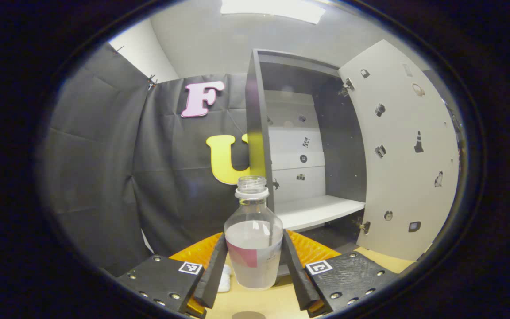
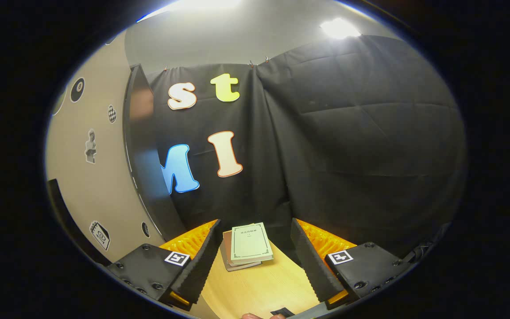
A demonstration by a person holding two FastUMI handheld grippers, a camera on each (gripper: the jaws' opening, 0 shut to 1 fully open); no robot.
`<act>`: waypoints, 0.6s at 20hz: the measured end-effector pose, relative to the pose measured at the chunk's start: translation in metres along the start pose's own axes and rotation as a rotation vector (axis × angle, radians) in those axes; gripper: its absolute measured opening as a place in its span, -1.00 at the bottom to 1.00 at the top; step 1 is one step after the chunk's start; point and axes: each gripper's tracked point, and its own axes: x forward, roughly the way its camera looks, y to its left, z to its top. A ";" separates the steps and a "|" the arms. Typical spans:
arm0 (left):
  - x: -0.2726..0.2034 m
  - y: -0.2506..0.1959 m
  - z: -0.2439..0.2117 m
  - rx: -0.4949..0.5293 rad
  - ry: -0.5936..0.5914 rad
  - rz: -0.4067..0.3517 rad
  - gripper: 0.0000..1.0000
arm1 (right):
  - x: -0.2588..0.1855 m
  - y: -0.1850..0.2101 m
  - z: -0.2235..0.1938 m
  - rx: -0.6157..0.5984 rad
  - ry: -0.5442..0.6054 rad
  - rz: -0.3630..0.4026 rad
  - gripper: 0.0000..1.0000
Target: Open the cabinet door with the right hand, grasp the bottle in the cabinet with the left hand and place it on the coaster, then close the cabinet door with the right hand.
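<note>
Clearly, one tall grey cabinet (image 1: 281,133) stands with its sticker-dotted white door (image 1: 403,150) swung open. One pale wooden counter (image 2: 259,283) carries two stacked books (image 2: 248,246). One uncapped clear plastic bottle (image 1: 253,239) sits upright, clenched by the left claw (image 1: 254,266). The right claw (image 2: 255,257) gapes, released.

Bright ceiling lights (image 1: 272,9) glare overhead; fisheye edges curve and blur.

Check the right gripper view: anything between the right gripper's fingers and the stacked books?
Nothing. In the right gripper view, bare wooden tabletop runs from the open right gripper to the stacked books.
</note>
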 end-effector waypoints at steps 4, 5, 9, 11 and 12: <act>-0.015 0.021 -0.038 -0.008 -0.004 0.037 0.36 | -0.021 -0.007 -0.004 -0.013 0.002 -0.021 0.94; -0.019 0.025 -0.054 -0.023 0.003 0.049 0.36 | -0.024 -0.008 -0.005 -0.010 0.003 -0.027 0.95; -0.024 0.030 -0.113 -0.074 0.040 0.083 0.36 | -0.035 -0.015 -0.010 -0.008 0.010 -0.053 0.95; -0.022 0.030 -0.149 -0.065 0.081 0.101 0.38 | -0.040 -0.016 -0.012 -0.013 0.024 -0.062 0.95; -0.022 0.031 -0.167 -0.065 0.101 0.111 0.36 | -0.042 -0.015 -0.014 -0.015 0.032 -0.065 0.94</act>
